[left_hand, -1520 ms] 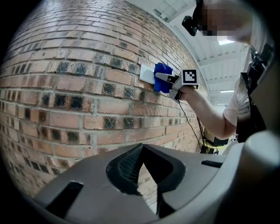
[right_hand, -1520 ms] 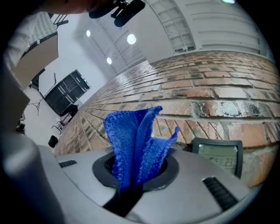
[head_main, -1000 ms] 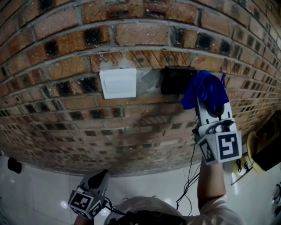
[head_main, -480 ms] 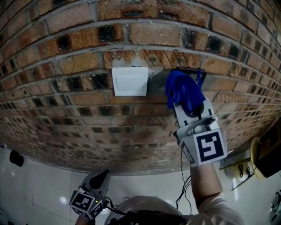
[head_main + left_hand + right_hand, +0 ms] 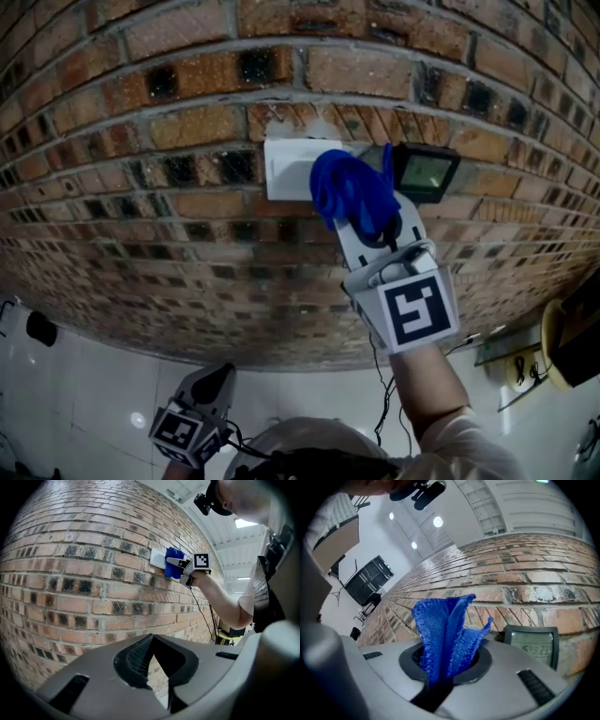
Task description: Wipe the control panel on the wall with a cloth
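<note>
A dark control panel with a lit greenish display is fixed to the brick wall; the right gripper view shows it to the right of the jaws. Just left of it sits a white wall plate. My right gripper is shut on a bunched blue cloth, which lies against the white plate's right part and hides it. The left gripper view shows that cloth on the plate. My left gripper hangs low, shut and empty, away from the wall.
Black cables hang below the panels beside the person's right forearm. A yellow object stands at the far right near a shelf. A small black item lies on the white floor at the left.
My right gripper has carried the cloth leftward, off the dark panel and onto the white plate, so the panel's display now shows. The left gripper has stayed put.
</note>
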